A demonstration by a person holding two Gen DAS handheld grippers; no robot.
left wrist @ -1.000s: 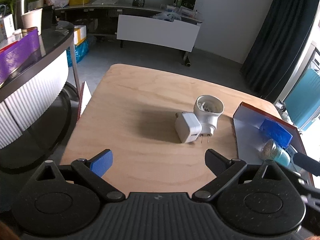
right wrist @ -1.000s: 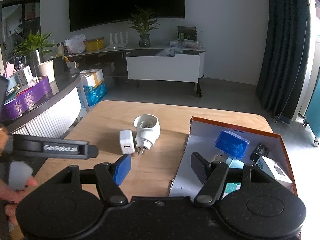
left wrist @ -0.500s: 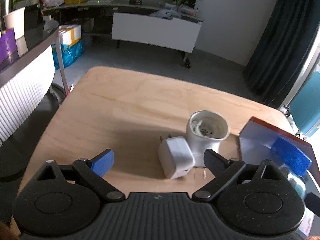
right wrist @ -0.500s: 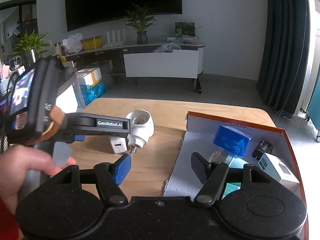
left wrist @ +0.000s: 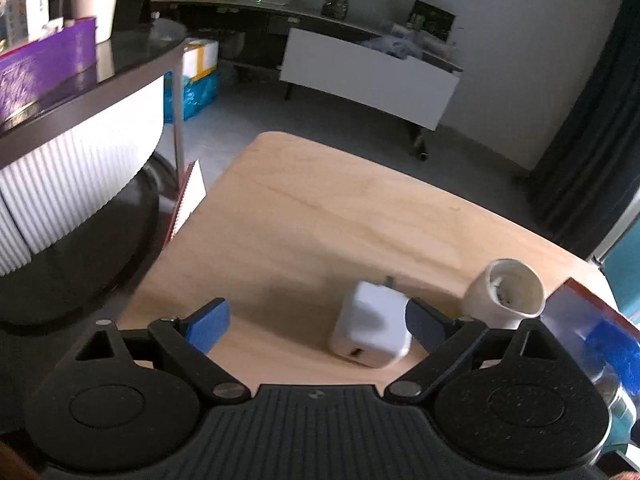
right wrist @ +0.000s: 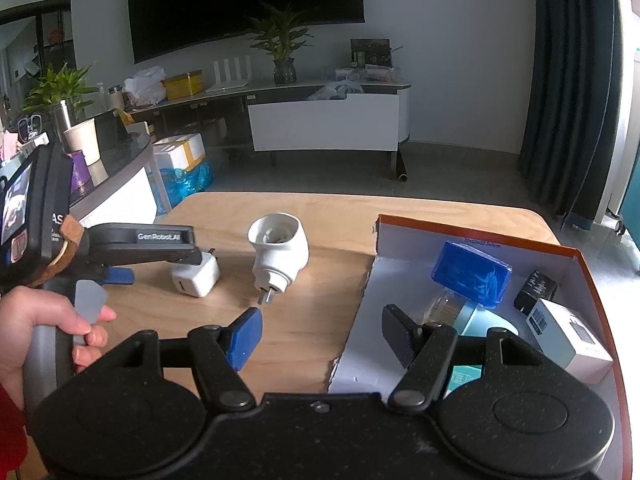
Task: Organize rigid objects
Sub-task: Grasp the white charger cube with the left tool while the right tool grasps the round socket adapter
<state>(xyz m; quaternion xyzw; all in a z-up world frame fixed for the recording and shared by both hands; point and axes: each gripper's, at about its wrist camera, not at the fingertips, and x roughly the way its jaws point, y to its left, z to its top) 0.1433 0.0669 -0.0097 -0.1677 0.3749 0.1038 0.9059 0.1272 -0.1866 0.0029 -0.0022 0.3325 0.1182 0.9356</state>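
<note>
Low in the left wrist view, the left gripper (left wrist: pixel 318 322) stands spread wide, its jaws having just closed a little. Its matte black arms are ribbed and speckled, one tip faced with a smooth blue pad (left wrist: pixel 208 324), the other dark. The small white charger (left wrist: pixel 370 330), a glossy rounded plastic cube, lies between the tips at lower centre, hard against the dark right tip; the blue pad is well clear of it, so nothing is pinched.

Just right of it, the white plug adapter (left wrist: pixel 508 294) lies tilted, a smooth cylinder with its round hollow mouth turned up and toward the camera. Both rest on the pale wooden table (left wrist: pixel 340 216), whose surface shows fine grain and a rounded corner.

In the right wrist view the right gripper (right wrist: pixel 320 334) fills the bottom, jaws partly spread and empty, poised over the table edge of the box (right wrist: pixel 460 228). That flat cardboard box, at right, has orange-red outer walls and a white inside. It holds a blue faceted block (right wrist: pixel 472 274), a small black item (right wrist: pixel 536 290) and a white carton (right wrist: pixel 572 338). At lower left, a hand (right wrist: pixel 44 332) wraps the grey handle.
</note>
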